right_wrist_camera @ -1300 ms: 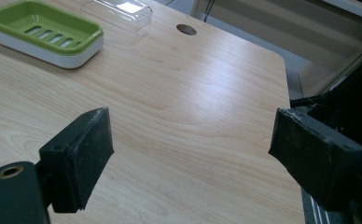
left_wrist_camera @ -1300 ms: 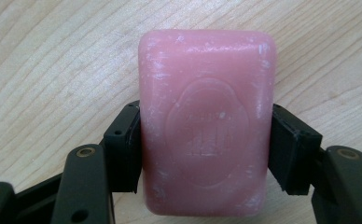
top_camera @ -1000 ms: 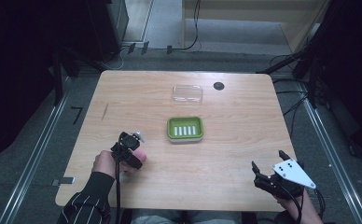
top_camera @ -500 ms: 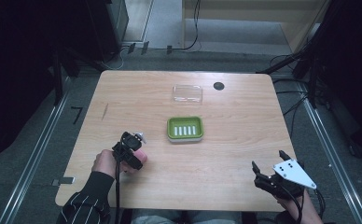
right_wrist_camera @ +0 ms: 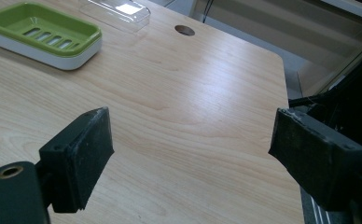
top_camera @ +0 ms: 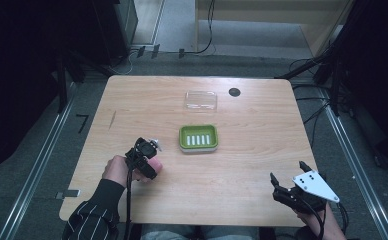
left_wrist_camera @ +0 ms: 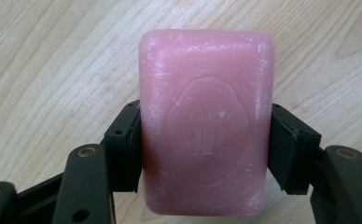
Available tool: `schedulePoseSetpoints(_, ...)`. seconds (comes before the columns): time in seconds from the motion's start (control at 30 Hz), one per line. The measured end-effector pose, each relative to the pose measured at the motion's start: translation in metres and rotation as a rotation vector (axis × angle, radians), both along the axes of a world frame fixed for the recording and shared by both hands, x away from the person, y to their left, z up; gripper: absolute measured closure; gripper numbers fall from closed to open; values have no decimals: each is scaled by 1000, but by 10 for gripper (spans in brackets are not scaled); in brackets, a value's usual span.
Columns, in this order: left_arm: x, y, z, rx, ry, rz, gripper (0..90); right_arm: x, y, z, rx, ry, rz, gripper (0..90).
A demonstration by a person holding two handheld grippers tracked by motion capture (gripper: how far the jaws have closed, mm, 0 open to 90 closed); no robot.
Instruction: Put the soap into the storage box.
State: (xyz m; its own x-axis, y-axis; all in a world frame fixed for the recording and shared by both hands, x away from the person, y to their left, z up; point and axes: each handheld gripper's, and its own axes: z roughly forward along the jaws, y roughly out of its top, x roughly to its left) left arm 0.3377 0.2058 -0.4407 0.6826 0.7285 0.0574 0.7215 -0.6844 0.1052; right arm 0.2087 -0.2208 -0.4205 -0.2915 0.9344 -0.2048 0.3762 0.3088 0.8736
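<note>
You are clamping the pink soap (left_wrist_camera: 206, 123) in your left gripper (top_camera: 143, 156), with the two black pads (left_wrist_camera: 123, 147) pressing on its long sides around the middle, so that the bar is sticking out past the tips and its stamped face is looking straight at the gripper's camera. In the high view the soap (top_camera: 152, 165) is showing just under that gripper, over the left front part of the table (top_camera: 252, 120), a little left of and nearer to you than the green dish (top_camera: 198, 138). The dish is sitting near the middle of the table, and the clear lid (top_camera: 201, 100) is lying beyond it, apart from it. Your right gripper (top_camera: 287, 179) is waiting at the front right corner, well apart from the soap, with its jaws standing wide apart and holding nothing between them.
</note>
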Motion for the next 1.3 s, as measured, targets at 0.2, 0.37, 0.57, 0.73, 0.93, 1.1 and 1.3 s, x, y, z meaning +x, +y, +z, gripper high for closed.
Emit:
schedulePoseSetpoints(0.2, 4, -4, 3, -4, -3, -18, 385, 0, 0, 0, -1, -1, 0, 135)
schedulePoseSetpoints(0.37, 6, -5, 6, -11, -7, -33, 385, 0, 0, 0, 0, 0, 0, 135)
schedulePoseSetpoints(0.57, 11, -8, 8, -10, -6, -45, 385, 0, 0, 0, -1, 1, 0, 135)
schedulePoseSetpoints(0.73, 16, -11, 9, -17, 12, -88, 385, 0, 0, 0, 0, 2, -2, 135)
schedulePoseSetpoints(0.93, 21, -15, 15, -34, 10, -109, 385, 0, 0, 0, 0, 2, -2, 135)
schedulePoseSetpoints(1.1, 24, -18, 18, -35, 1, -130, 386, 0, 0, 0, 1, 2, -2, 135)
schedulePoseSetpoints(1.3, 29, -23, 23, -27, 1, -158, 385, 0, 0, 0, -2, 3, -2, 135)
